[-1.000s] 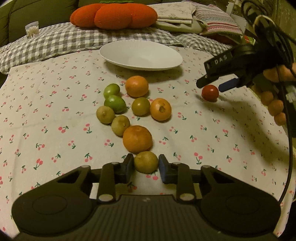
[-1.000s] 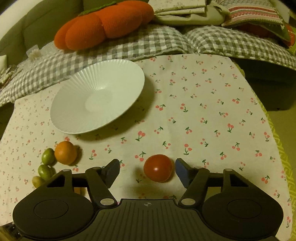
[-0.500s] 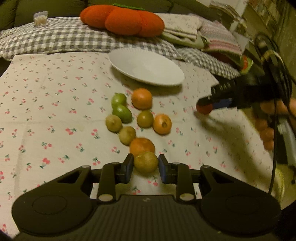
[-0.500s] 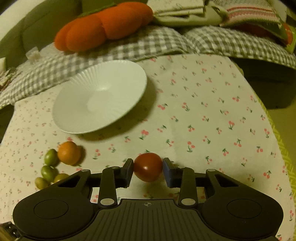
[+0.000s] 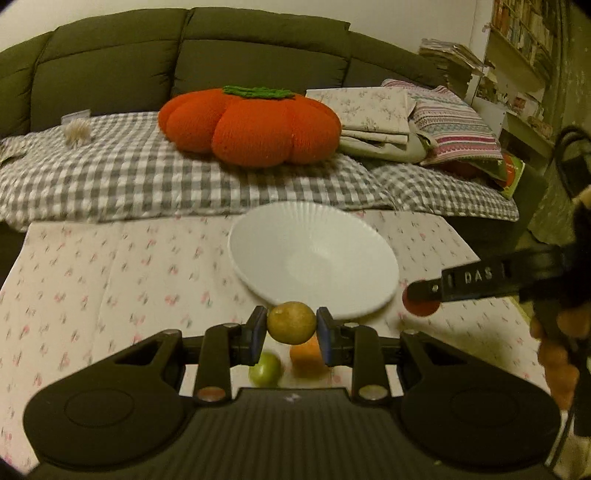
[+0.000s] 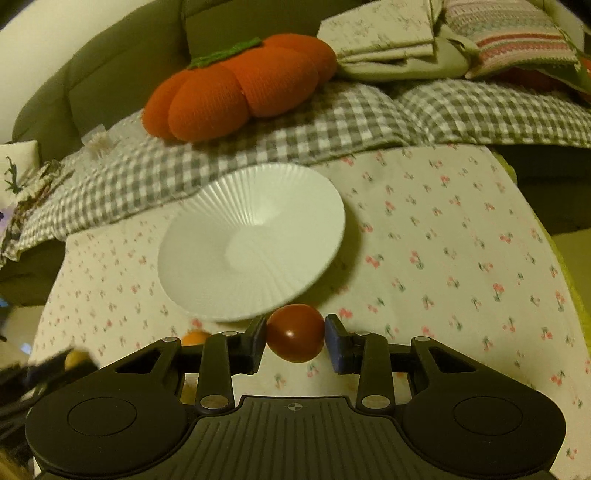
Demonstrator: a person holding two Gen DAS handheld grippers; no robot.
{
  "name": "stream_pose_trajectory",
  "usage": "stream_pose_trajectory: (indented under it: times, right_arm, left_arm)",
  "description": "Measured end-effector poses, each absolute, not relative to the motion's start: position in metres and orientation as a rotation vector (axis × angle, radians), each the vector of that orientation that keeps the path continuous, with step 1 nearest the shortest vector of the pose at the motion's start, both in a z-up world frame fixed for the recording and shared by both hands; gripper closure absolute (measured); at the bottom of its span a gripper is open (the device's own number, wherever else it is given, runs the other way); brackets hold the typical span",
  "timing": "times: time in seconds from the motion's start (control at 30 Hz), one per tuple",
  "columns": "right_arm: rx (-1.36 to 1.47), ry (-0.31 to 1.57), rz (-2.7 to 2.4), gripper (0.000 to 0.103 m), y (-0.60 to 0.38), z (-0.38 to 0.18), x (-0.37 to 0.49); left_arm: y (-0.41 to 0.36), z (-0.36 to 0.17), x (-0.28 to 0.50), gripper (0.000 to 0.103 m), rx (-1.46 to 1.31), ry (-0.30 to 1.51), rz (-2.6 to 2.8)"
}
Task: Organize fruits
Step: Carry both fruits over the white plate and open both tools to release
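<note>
A table (image 5: 110, 280) is seen under a pale cloth (image 6: 461, 236) printed with small cherries. Near its far edge a white ribbed plate (image 5: 332, 236) is set, bare inside. Behind the table a dark green sofa (image 5: 110, 70) is spread with a grey checked blanket (image 5: 129, 177); on the blanket an orange pumpkin cushion (image 5: 251, 125) is laid, and to its right folded linens (image 5: 373, 110) are stacked against a striped pillow (image 5: 454, 129). At the right edge of the room shelves (image 5: 517, 33) filled with books are made out.

The left tool (image 5: 291, 328) is clenched on a yellow-green fruit (image 5: 291, 322), which is held off the cloth — in the left view it is seen against the plate's near rim. Below it a green fruit (image 5: 264, 369) and an orange (image 5: 306, 360) are seen on the cloth, blurred.

The right tool (image 6: 295, 338) is clenched on a red tomato (image 6: 294, 332), with both pads pressed to its sides; it is held clear of the cloth, just short of the plate's near rim. In the left view this tool is seen from the side, gripped by a hand (image 5: 557, 350), the tomato showing beneath its finger. At the lower left of the right view another orange (image 6: 195, 338) is partly hidden by the tool.
</note>
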State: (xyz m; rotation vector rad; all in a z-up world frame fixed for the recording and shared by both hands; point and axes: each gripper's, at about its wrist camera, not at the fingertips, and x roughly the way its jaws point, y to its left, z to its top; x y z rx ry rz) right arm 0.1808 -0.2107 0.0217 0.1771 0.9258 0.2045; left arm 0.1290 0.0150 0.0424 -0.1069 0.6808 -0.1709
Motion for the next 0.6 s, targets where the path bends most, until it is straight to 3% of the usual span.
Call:
stream_pose_trajectory:
  times: [0.6]
  right_arm:
    - [0.181,0.94,0.247,0.069,-0.185,-0.006,0.24]
  left_arm:
    - [-0.019,-0.006,0.209,0.076,0.065,0.679,-0.238]
